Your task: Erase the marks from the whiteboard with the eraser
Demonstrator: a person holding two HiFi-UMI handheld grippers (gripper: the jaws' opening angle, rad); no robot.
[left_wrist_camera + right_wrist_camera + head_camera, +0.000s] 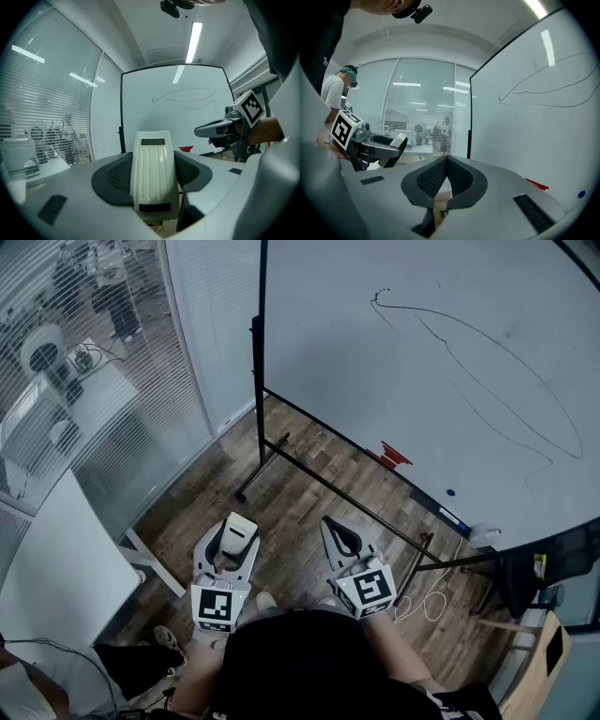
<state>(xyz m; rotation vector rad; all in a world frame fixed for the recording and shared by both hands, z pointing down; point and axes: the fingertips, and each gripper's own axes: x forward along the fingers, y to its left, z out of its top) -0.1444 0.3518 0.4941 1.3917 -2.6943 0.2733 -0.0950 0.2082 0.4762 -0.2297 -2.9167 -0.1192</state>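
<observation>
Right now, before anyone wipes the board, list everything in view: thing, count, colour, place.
whiteboard: one, white, on a black stand, upper right
marks: one looping line, black, on the whiteboard
red item: one, red, at the whiteboard's lower edge
blue dot: one, blue, low on the whiteboard
floor: one, brown wood, under the stand
table: one, white, lower left
eraser: one, cream, clamped low centre
left gripper: one, white and black, shut on the eraser
right gripper: one, white and black, jaws together, empty
</observation>
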